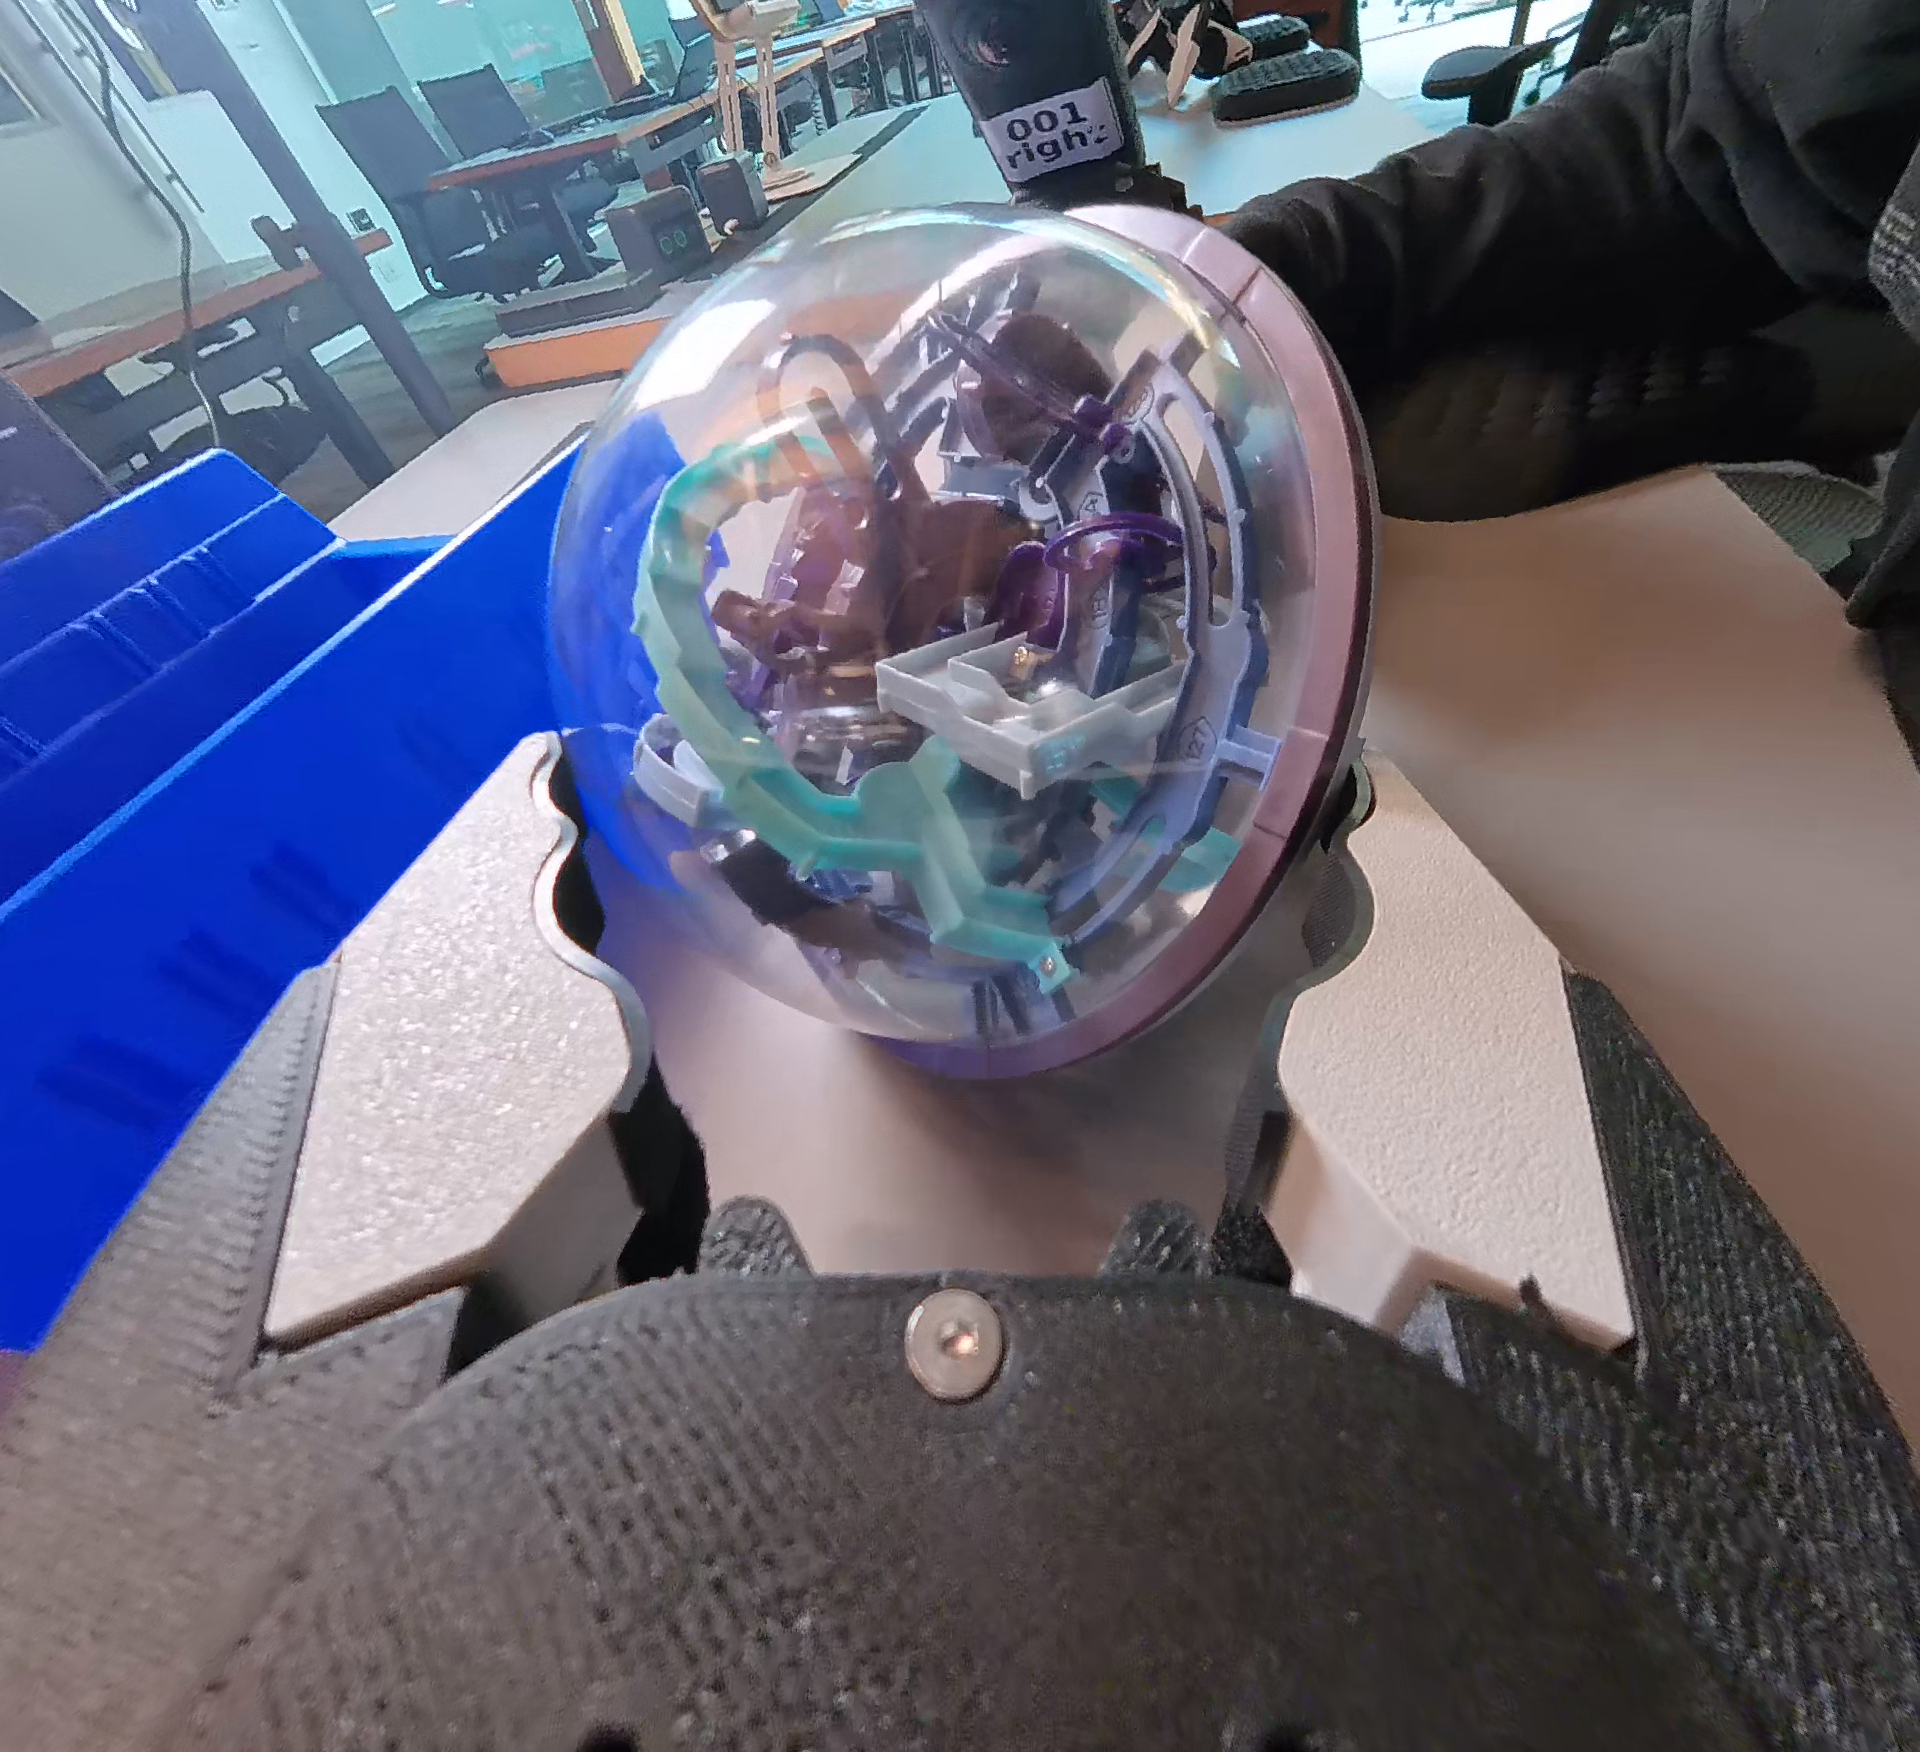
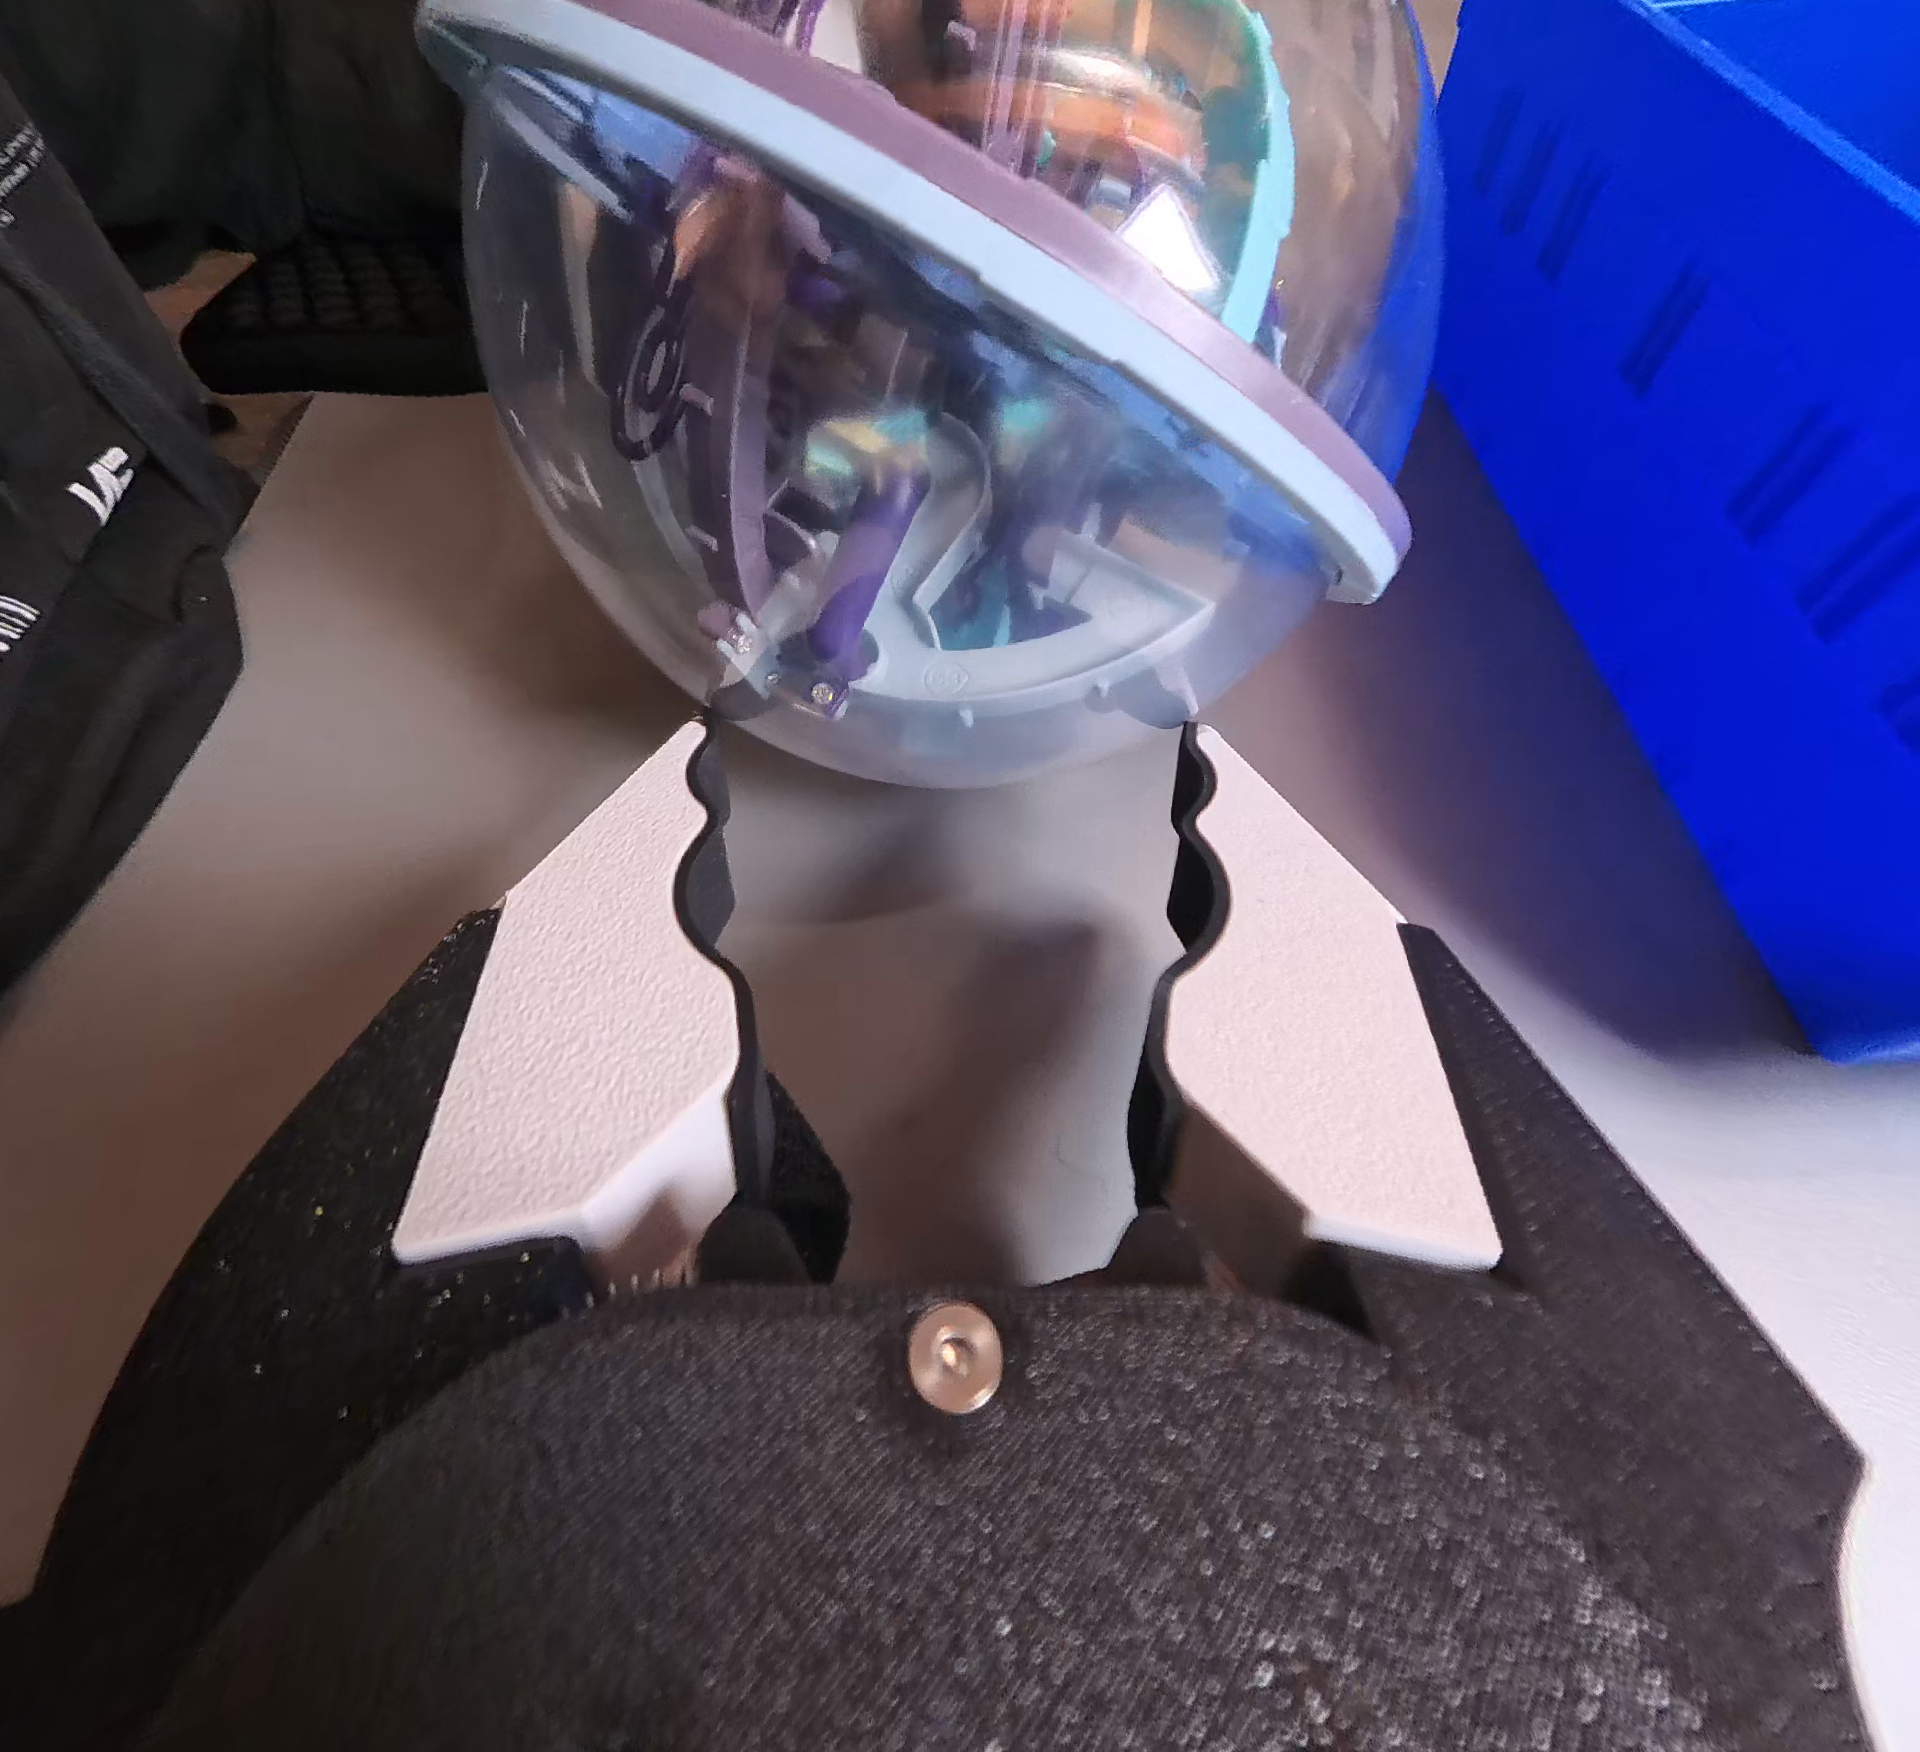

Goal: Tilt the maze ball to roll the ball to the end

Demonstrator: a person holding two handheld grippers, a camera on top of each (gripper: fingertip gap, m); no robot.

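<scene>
Left wrist view shows the left tongs [image 1: 951, 855] spread wide, cradling the maze ball [image 1: 961, 632] between their tips; the right tongs [image 2: 945, 736] brace its opposite side likewise, probably so both can tilt it above the surface [image 2: 416, 663].

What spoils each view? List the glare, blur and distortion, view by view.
Left wrist view: fisheye bending at the edges, window reflections on the maze ball, sharp centre. Right wrist view: maze ball soft with blur, bright glare on its dome, blue bin tinting it, soft shadow between the fingers.
</scene>
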